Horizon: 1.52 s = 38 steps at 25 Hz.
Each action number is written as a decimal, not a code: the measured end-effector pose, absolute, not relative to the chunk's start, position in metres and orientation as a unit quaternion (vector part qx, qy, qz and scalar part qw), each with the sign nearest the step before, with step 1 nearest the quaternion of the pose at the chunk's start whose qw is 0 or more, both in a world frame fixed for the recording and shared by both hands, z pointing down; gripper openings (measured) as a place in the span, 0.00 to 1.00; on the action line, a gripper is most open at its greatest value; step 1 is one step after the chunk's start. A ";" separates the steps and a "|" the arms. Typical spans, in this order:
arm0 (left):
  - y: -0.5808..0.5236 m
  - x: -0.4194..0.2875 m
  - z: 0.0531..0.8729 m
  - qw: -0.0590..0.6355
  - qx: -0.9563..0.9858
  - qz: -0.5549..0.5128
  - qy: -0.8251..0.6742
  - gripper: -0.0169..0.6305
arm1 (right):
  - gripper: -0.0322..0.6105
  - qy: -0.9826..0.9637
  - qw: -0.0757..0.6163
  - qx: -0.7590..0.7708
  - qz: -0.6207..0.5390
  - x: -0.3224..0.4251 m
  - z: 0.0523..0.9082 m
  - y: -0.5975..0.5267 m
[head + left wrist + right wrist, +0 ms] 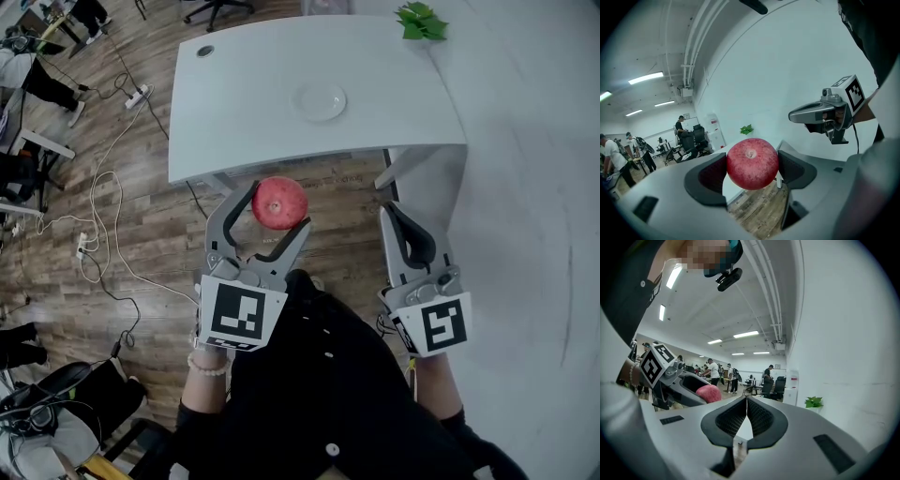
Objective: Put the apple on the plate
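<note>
A red apple (279, 202) is clamped between the jaws of my left gripper (278, 210), held in the air over the wood floor just short of the white table's near edge (281, 164). In the left gripper view the apple (752, 163) fills the gap between the two dark pads. A small white plate (320, 100) lies near the middle of the table, well beyond the apple. My right gripper (397, 208) hangs to the right, near a table leg, jaws together with nothing between them (746, 411). The apple (708, 393) also shows at the left of the right gripper view.
A green leafy plant (421, 22) sits at the table's far right corner, against the white wall (534, 141). Cables and a power strip (137, 95) trail over the wood floor to the left. People and office chairs are far off in the room.
</note>
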<state>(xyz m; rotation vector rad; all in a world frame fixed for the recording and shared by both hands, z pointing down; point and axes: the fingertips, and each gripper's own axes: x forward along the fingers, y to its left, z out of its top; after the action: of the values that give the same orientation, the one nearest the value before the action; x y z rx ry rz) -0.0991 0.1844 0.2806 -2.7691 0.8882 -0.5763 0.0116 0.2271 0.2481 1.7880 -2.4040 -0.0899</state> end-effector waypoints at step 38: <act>0.035 -0.025 0.284 0.106 -0.944 -0.172 0.259 0.57 | 0.11 -0.780 0.084 0.618 -0.040 0.071 0.249 0.087</act>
<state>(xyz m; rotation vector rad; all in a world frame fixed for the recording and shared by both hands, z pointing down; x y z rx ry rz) -0.0253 0.0355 0.2844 -2.7811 0.7642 -0.5068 0.0714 0.0865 0.2486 1.8457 -2.3290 -0.1200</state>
